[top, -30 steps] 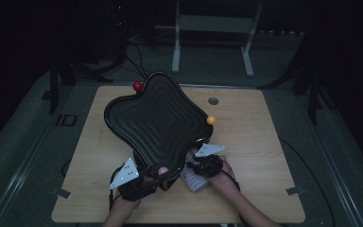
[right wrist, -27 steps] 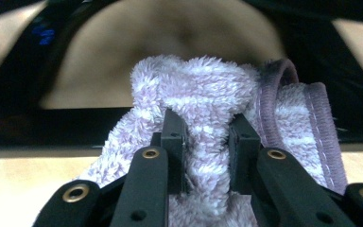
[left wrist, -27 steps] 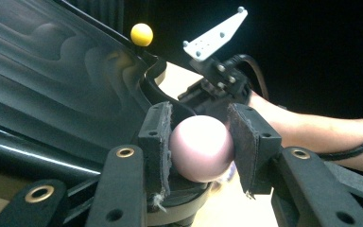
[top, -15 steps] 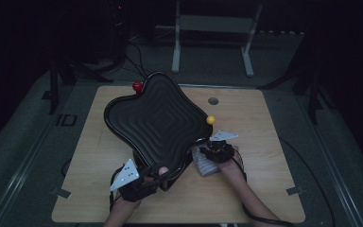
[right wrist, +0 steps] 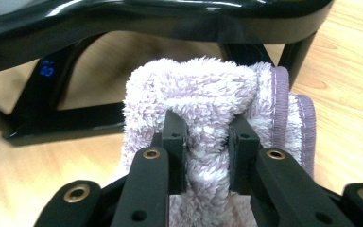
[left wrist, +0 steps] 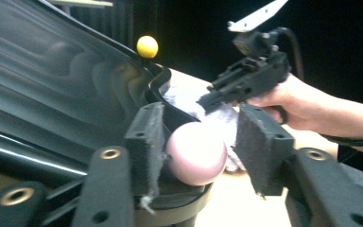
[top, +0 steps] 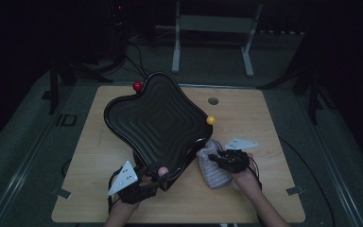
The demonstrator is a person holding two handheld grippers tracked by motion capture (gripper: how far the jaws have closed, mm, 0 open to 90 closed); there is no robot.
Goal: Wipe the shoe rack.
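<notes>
A black wavy tray stands tilted on a black stand on the wooden table. It carries a red ball at its far corner, a yellow ball on its right corner and a pink ball at its near corner. My left gripper has its jaws around the pink ball; the left pad touches it and a narrow gap shows at the right pad. My right gripper is shut on a fluffy lilac cloth next to the tray's right near edge.
A small round hole sits in the tabletop at the far right of the tray. A white metal frame stands on the floor behind the table. Bare wood lies to the right of the cloth.
My right gripper has carried the cloth rightward and a little away from me, out from beside the tray's near corner. The left gripper has stayed at the pink ball.
</notes>
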